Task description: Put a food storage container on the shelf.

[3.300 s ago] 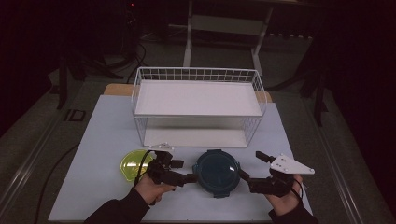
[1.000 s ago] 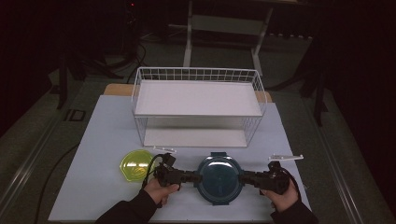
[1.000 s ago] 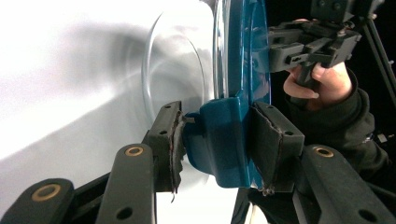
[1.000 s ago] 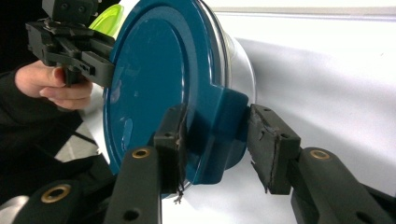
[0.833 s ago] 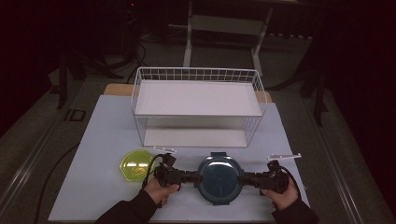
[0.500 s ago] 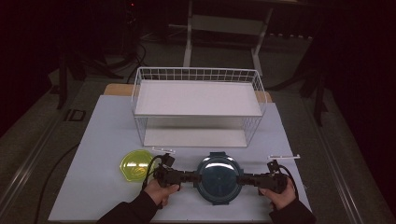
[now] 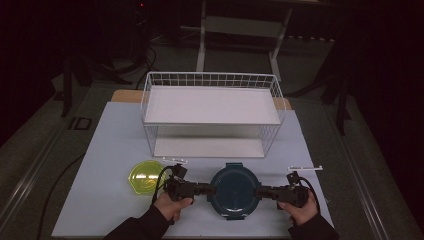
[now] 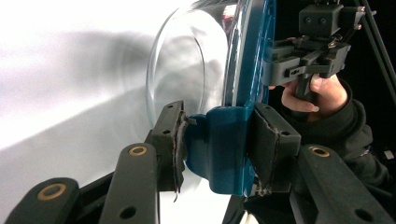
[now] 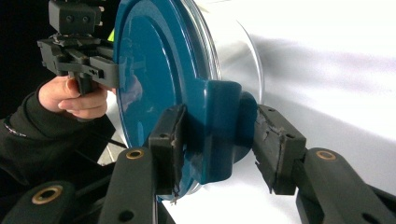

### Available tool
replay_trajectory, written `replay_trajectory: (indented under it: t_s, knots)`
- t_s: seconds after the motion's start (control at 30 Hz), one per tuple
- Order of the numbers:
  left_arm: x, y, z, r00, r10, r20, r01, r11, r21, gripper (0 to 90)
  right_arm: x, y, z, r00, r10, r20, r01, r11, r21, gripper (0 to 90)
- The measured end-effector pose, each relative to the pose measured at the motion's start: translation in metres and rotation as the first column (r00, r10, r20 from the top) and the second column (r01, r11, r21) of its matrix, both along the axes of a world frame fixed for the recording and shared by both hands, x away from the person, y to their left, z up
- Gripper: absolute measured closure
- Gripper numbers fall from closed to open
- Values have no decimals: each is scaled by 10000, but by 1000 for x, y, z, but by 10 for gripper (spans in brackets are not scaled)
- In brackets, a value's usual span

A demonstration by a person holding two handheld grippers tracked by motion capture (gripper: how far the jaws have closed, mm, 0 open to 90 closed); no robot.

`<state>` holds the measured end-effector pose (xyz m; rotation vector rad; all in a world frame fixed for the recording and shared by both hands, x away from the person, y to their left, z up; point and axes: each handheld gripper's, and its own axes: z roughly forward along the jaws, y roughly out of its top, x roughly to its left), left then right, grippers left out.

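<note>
A round clear container with a dark blue lid (image 7: 233, 189) sits near the table's front edge between my two grippers. My left gripper (image 7: 207, 190) comes in from the left and is shut on the lid's blue side latch (image 8: 219, 149), one pad on each face. My right gripper (image 7: 261, 191) comes in from the right with its pads against the opposite latch (image 9: 217, 135). The left gripper view shows the right gripper (image 8: 308, 51) beyond the lid. The right gripper view shows the left gripper (image 9: 77, 46) in a hand. I cannot tell whether the container rests on the table.
A yellow-green bowl (image 7: 144, 176) lies left of the left hand. A white wire rack (image 7: 210, 75) with two shelves stands behind the container, mid-table. The white table cover (image 7: 110, 150) has room on both sides of the rack.
Since the oldest frame, both grippers have come in to the container's sides and closed on its latches. Over the last second nothing has visibly moved.
</note>
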<state>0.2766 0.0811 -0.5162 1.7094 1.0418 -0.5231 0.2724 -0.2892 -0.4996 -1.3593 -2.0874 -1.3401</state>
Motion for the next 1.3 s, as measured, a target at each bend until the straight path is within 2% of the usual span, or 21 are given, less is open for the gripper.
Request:
replay_trajectory:
  t_s: [0.17,0.43,0.63,0.7,0.87,1.13,1.3]
  knots:
    - [-1,1,9,9999,106,78,-106,9999,-24,573,0,1,7,9999,-27,121,26,10000,81,545]
    - [-1,6,36,9977,416,535,-410,9991,-123,573,4,5,27,9986,-16,528,-5,9992,396,545]
    - [0,11,55,9950,599,795,-585,9981,-197,573,8,9,46,9956,-32,933,-10,9990,443,544]
    - [1,13,62,9934,622,960,-607,9980,-187,574,11,12,56,9936,-20,1127,-33,9989,467,544]
    - [4,18,81,9887,747,1298,-721,9971,-244,574,15,16,70,9908,-34,1352,-40,9985,541,544]
    - [10,24,110,9813,921,1692,-887,9957,-277,574,25,22,98,9836,23,1803,-147,9976,678,545]
    - [18,31,130,9731,1108,2020,-1061,9938,-337,573,34,28,115,9774,-37,2113,-136,9967,799,545]
